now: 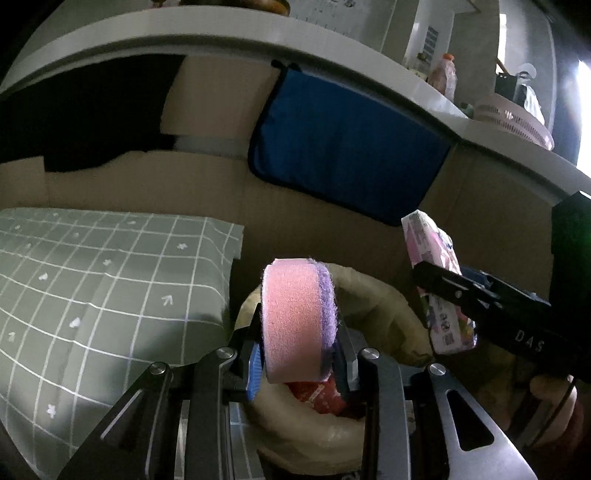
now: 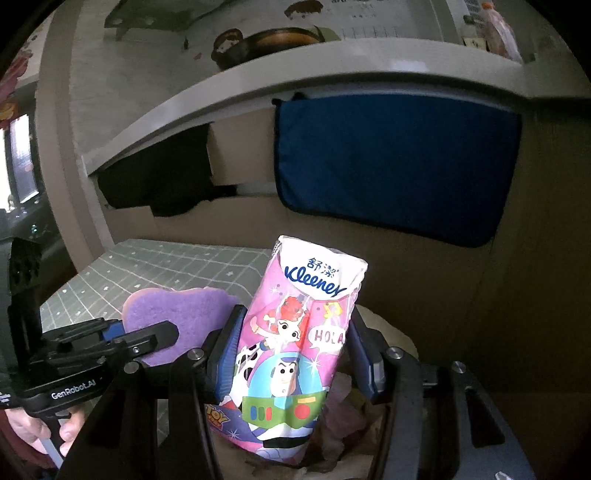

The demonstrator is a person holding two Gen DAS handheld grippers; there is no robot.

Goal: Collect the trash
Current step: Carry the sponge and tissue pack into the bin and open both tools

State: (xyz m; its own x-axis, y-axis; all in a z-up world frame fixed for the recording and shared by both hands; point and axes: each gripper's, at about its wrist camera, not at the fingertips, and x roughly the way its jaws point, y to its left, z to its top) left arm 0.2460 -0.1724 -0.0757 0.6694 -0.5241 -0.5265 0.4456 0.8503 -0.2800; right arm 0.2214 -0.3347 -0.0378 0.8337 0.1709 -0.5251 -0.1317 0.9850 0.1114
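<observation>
Below, against the cardboard wall [image 1: 332, 229], sits a round bin [image 1: 373, 295] lined with a pale bag, rim rolled soft and crinkled; red wrapper [image 1: 317, 397] already inside, plus crumpled scraps in the right wrist view. Judged placed there as the drop point for both loads. Left of the bin, level with its rim, lies a grey-green mat [image 1: 92, 277] ruled in white squares, flat and smooth. Higher up, from the underside of a white counter edge [image 1: 221, 33], hangs a blue cloth [image 1: 347, 147], soft, dark-bordered, limp against the cardboard.

Over the bin's right rim, held upright: a tissue pack [image 2: 295, 354], glossy pink plastic, cartoon print, oblong and slightly crumpled at the top. Clamped at mid-width in the right gripper [image 2: 291, 362], blue pads pressing both long sides, jaws fairly wide to suit the pack's breadth.

Over the bin's mouth, nearer the mat: a sponge [image 1: 295, 325], thick pink foam backed by a fuzzy purple scrub layer, rounded outline. Pinched on edge in the left gripper [image 1: 299, 354], jaws at a middling gap, foam face to one pad, scrub face to the other.

Both pieces gripped low, most of each standing clear of the fingers, probably so that loosening lets them fall straight in. Neither dropped yet.
</observation>
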